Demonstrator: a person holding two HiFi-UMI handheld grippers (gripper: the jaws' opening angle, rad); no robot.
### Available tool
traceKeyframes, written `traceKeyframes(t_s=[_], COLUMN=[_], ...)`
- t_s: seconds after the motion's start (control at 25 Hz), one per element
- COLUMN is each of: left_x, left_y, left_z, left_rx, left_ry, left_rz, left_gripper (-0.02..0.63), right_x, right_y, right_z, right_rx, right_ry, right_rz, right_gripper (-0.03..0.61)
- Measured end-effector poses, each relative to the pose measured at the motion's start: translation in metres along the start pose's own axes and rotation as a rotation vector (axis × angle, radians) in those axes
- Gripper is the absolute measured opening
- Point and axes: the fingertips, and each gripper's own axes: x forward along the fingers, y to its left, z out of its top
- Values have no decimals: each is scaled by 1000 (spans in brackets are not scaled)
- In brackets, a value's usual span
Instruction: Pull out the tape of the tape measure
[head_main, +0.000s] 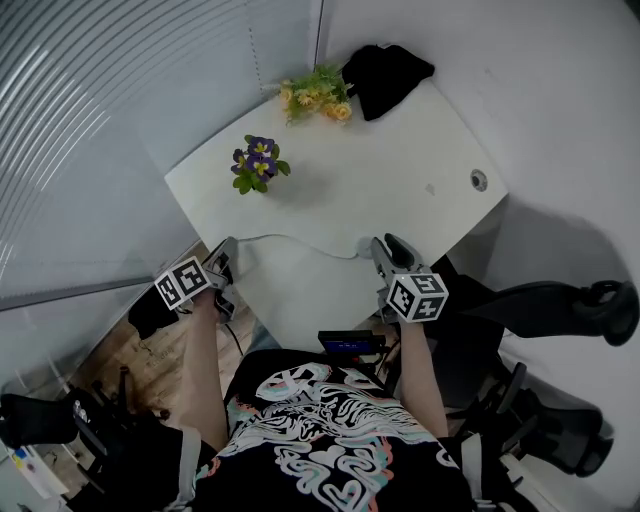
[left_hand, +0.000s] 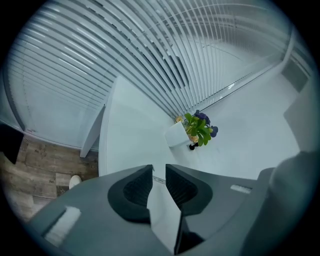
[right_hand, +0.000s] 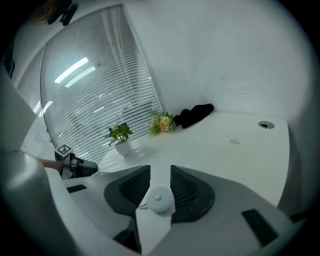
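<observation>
I found the right gripper (right_hand: 160, 168) closed on the round white tape measure (right_hand: 158, 198), its case seated between the two pads at the near edge of the white table (right_hand: 230, 150). A short run of tape (right_hand: 142, 206) showed at the case's left side. The left gripper (left_hand: 159, 166) stood with its jaws slightly apart. A thin strip of the tape crossed the gap at their tips, with neither pad pressing on it.

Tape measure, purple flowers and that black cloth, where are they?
tape measure (right_hand: 158, 198), right gripper view, middle of its round white case.
purple flowers (head_main: 261, 150), head view, on the blossoms.
black cloth (head_main: 388, 75), head view, middle of the heap.
</observation>
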Motion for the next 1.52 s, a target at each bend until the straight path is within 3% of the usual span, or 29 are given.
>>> traceKeyframes(t_s=[0.16,0.4,0.48,0.64,0.76,0.92,1.04,1.16,1.24,1.36,1.52], left_x=[-4,-8,-9,-11,-16,-22,-27,-35,-40,-43,-48], left_y=[-7,-35,-44,-42,-46,-71,-96,-120,-137,-161,-186], left_z=[4,5,4,1,5,15,21,27,29,29,27], left_rx=[116,364,392,370,385,448,518,569,575,597,735], left_ry=[-38,-61,-60,-54,-84,-150,-186,-230,-250,-252,-254], left_rz=[56,97,92,104,111,91,67,44,0,-61,-64], left_gripper=[100,114,124,177,178,125,46,3,2,2,2], right_x=[-11,-20,-23,-26,-28,-28,-28,-36,-43,-47,-57], right_y=[-1,9,15,26,38,51,58,61,67,74,83], right_z=[16,32,38,48,57,62,62,75,84,90,105], right_rx=[96,55,63,48,42,-42,-144,-128,-102,-142,-121], right_ry=[-62,-110,-135,-154,-175,-143,-106,-150,-192,-196,-238], right_rz=[21,36,58,78,119,109,85,92,122,112,115], right_gripper=[117,72,71,64,6,2,2,2,2,2,2])
